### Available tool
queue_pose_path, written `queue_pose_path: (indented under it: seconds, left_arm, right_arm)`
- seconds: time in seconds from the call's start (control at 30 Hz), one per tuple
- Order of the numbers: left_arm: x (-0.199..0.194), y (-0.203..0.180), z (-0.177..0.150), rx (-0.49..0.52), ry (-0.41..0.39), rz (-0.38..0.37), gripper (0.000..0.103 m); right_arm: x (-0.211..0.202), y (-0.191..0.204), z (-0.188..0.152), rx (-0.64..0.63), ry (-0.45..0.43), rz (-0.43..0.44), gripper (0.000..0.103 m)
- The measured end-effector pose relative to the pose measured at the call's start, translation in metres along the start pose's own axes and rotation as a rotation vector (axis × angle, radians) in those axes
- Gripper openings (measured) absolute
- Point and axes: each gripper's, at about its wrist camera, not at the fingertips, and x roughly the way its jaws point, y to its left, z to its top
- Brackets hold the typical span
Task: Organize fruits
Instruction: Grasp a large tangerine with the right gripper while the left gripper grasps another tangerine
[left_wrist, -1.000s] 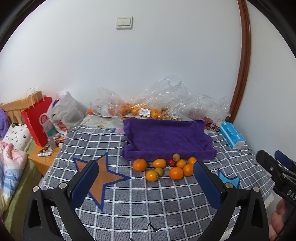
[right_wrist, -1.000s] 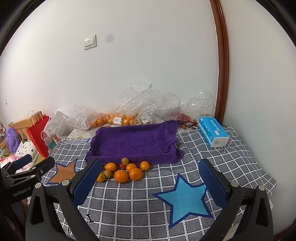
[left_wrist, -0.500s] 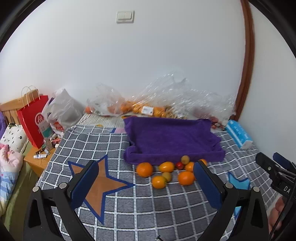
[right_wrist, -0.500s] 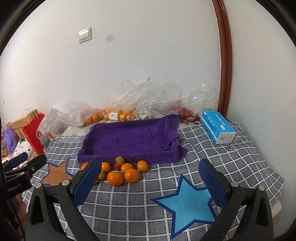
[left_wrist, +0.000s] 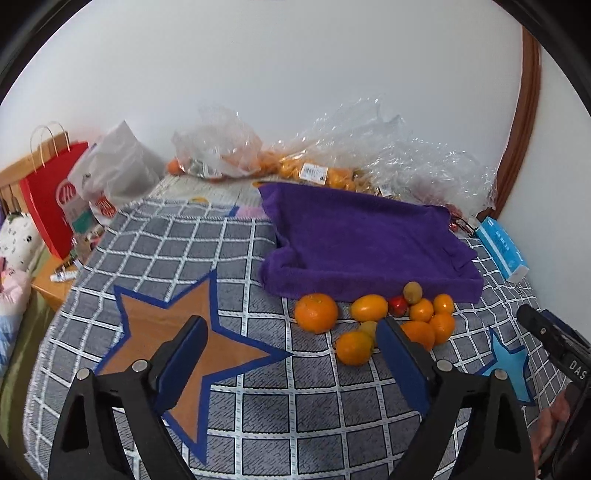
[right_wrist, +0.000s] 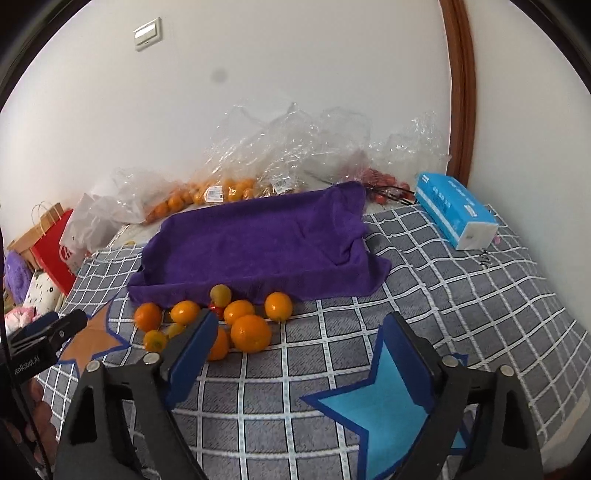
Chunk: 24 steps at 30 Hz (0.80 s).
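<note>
A loose cluster of fruit is seen lying on the checked blanket, just in front of the purple towel-lined tray. A large orange lies at its left end, with smaller oranges, a greenish fruit and a small red one close beside it. Nothing is seen inside the tray, so the sorting is judged not yet begun: every loose fruit is still to be moved.

Behind the tray, along the wall, clear plastic bags are piled; some hold more small orange fruit, and red fruit is seen at the right end. What the red paper bag holds cannot be told. A blue tissue pack lies on the blanket well to the right of the tray.

The left gripper is held wide with nothing between its pads, its jaws having just been closing a little; its right pad overlaps the near fruits in view, though contact cannot be confirmed. The right gripper is likewise wide and empty, its jaws having just been closing slightly, with its left pad beside the cluster.
</note>
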Motion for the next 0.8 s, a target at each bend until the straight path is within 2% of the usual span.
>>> queue_pose_path:
  seconds: [0.1,0.23,0.33,0.43,0.5,0.67,0.8]
  left_arm:
    - [0.011,0.006,-0.001,-0.01,0.023,0.005,0.093]
    - [0.025,0.017,-0.002,-0.009,0.034,0.031,0.092]
    - [0.035,0.024,-0.003,-0.014,0.061,0.019,0.085]
    - [0.04,0.029,-0.006,-0.034,0.079,-0.025,0.084]
    - [0.043,0.031,-0.008,-0.035,0.092,-0.051,0.084]
    - [0.045,0.032,-0.01,-0.012,0.084,-0.051,0.084]
    - [0.049,0.034,-0.011,-0.026,0.097,-0.08,0.084]
  right_arm:
    - [0.015,0.002,-0.001,-0.008,0.028,-0.01,0.086]
    - [0.037,0.005,-0.004,0.001,0.081,0.026,0.072]
    - [0.051,0.013,-0.007,-0.016,0.112,0.049,0.06]
    - [0.067,0.025,-0.01,-0.033,0.148,0.074,0.049]
    - [0.074,0.031,-0.01,-0.036,0.159,0.087,0.045]
    - [0.091,0.045,-0.013,-0.047,0.192,0.097,0.045]
    - [0.101,0.042,-0.014,-0.025,0.199,0.094,0.045]
